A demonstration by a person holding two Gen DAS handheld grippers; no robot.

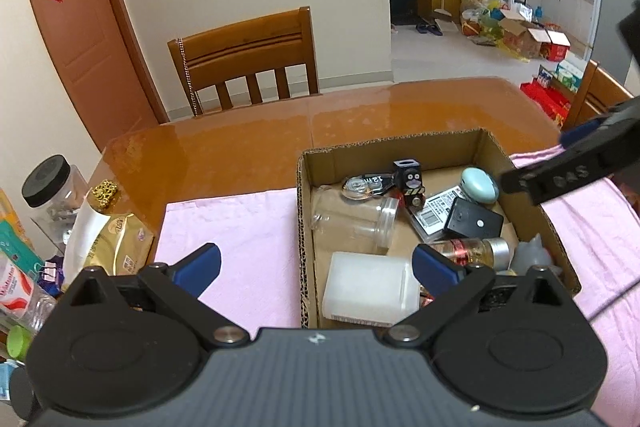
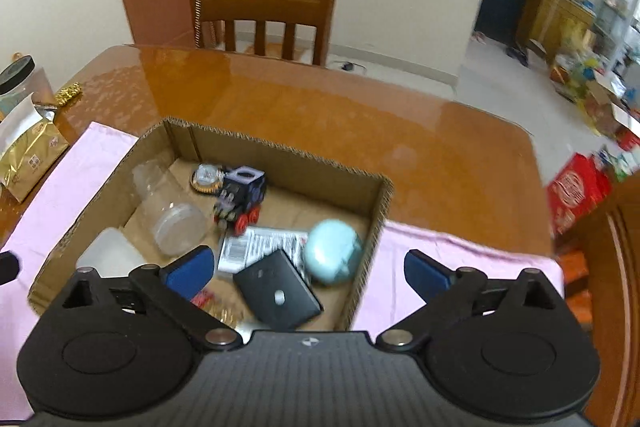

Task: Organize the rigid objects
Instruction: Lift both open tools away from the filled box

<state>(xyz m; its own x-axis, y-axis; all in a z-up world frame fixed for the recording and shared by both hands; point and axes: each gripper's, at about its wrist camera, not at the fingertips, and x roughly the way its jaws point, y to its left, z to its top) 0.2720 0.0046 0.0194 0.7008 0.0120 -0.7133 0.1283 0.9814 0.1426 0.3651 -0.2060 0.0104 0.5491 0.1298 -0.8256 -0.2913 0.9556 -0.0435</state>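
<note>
Above the cardboard box (image 2: 280,151), both grippers, left (image 1: 316,267) and right (image 2: 308,269), are hovering spread and empty; a careless descent risks knocking its wall.

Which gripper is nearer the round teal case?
Right. The right gripper hovers open just before the round teal case; the left gripper sits across the cardboard box, by its left wall.

The left gripper (image 1: 316,267) and right gripper (image 2: 308,269) are matte black, with blue-tipped fingers (image 1: 200,263), silver pivot screws and ribbed grey bodies.
</note>
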